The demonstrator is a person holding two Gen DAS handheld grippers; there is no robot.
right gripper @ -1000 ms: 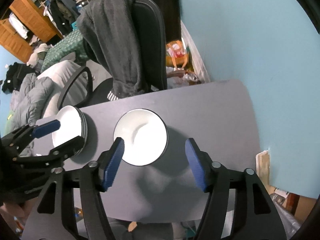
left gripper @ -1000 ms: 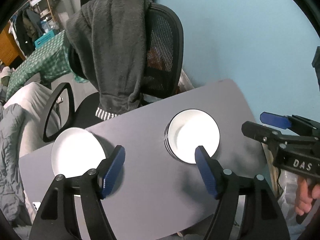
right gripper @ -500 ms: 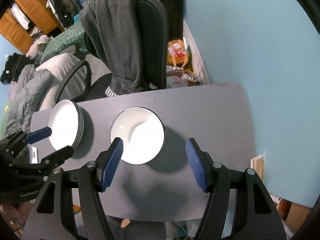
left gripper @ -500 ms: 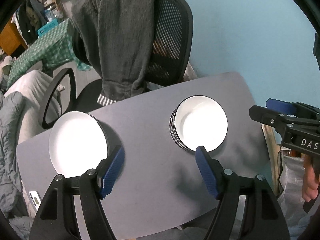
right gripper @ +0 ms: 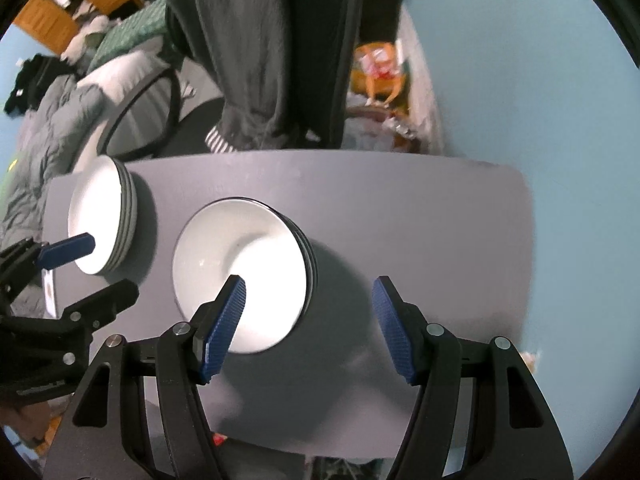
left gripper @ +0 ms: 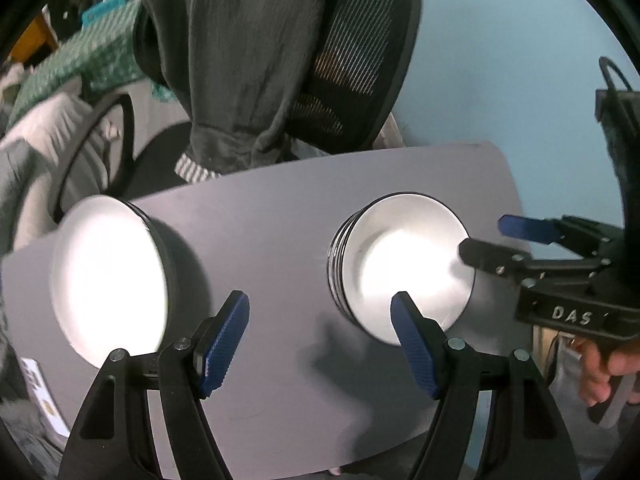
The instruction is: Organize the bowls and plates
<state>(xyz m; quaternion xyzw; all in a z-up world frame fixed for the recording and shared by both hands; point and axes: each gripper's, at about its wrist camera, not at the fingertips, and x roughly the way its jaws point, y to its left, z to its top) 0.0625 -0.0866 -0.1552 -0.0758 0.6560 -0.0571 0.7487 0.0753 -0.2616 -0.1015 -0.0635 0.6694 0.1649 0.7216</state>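
Two stacks of white dishes sit on the grey bench (left gripper: 280,216): plates (left gripper: 108,276) at nine o'clock, bowls (left gripper: 404,264) at three. Both the left gripper (left gripper: 320,340) and right gripper (right gripper: 308,320) have fingers spread, pinching nothing.

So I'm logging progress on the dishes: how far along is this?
Done: the dishes already sit in two stacks on the table, a left stack and a right stack. In hand: nothing; the left claw and right claw hang open above them. Left: any further moving or combining.
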